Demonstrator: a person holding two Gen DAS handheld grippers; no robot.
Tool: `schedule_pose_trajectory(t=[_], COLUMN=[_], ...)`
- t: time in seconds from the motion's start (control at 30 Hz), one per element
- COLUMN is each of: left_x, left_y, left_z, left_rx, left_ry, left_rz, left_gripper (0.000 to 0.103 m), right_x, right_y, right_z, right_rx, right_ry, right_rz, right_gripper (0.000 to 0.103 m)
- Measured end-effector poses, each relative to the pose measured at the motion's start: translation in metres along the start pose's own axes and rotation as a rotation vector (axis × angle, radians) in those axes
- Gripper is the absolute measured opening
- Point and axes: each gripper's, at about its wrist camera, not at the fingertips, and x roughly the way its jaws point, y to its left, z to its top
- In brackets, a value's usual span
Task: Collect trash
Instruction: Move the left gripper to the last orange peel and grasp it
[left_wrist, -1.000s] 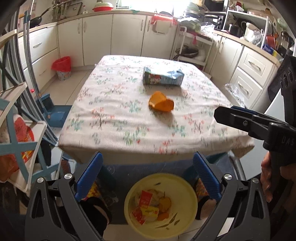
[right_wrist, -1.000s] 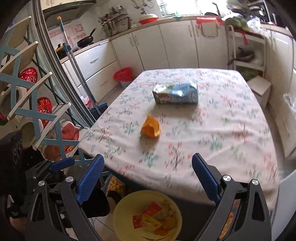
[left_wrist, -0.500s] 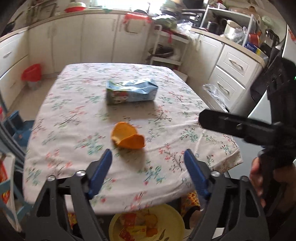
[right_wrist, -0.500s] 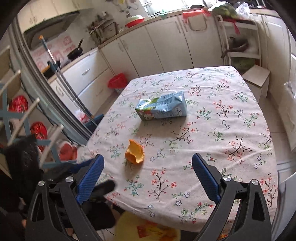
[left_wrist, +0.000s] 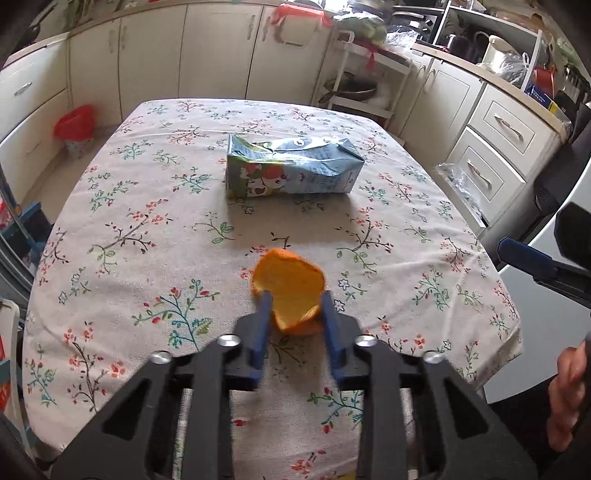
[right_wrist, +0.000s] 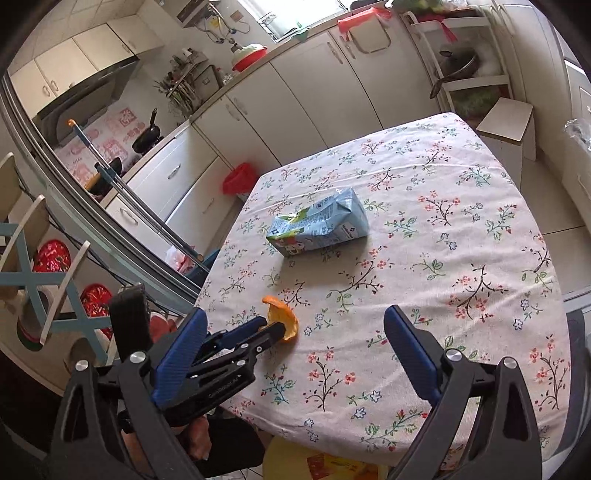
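Left wrist view: my left claw (left_wrist: 295, 299) sat low on the table (left_wrist: 110, 229), near its front edge. Its jaws had just been closing, and the blue fingertips (left_wrist: 264, 301) flanked the orange peel (left_wrist: 288, 280), touching its sides as far as I could tell. The peel was a curled shell, hollow side facing up and toward the camera.

The crushed carton (left_wrist: 291, 168) lay on its side further back, mid-table, well apart from the peel. Its long axis ran left-right across that view, with the printed base end at left.

Right wrist view: my right claw (right_wrist: 295, 332) hung over the front table edge, jaws wide, nothing between them. The carton (right_wrist: 317, 227) lay ahead of it, its base end angled toward the lower left.
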Motion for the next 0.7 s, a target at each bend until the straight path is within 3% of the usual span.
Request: schedule_pose_trajectory(t=[0.27, 0.47, 0.63, 0.7], left_x=[-0.007, -0.024, -0.028, -0.032], left_y=[0.007, 0.015, 0.056, 0.071], left_z=[0.005, 0.009, 0.011, 0.01], left_rx=[0.011, 0.012, -0.101, -0.14], left_ry=[-0.003, -0.023, 0.0, 0.002], left_rz=[-0.02, -0.039, -0.032, -0.034], left_gripper=[0.003, 0.002, 0.007, 0.022], right_x=[0.008, 0.016, 0.022, 0.025], right_y=[0.0, 0.0, -0.002, -0.002], right_z=[0.009, 0.015, 0.02, 0.023], right_rx=[-0.002, -0.008, 0.0, 0.002], right_ry=[-0.001, 0.001, 0.003, 0.004], right_rz=[0.008, -0.002, -0.001, 0.004], right_gripper=[0.092, 0.092, 0.092, 0.092])
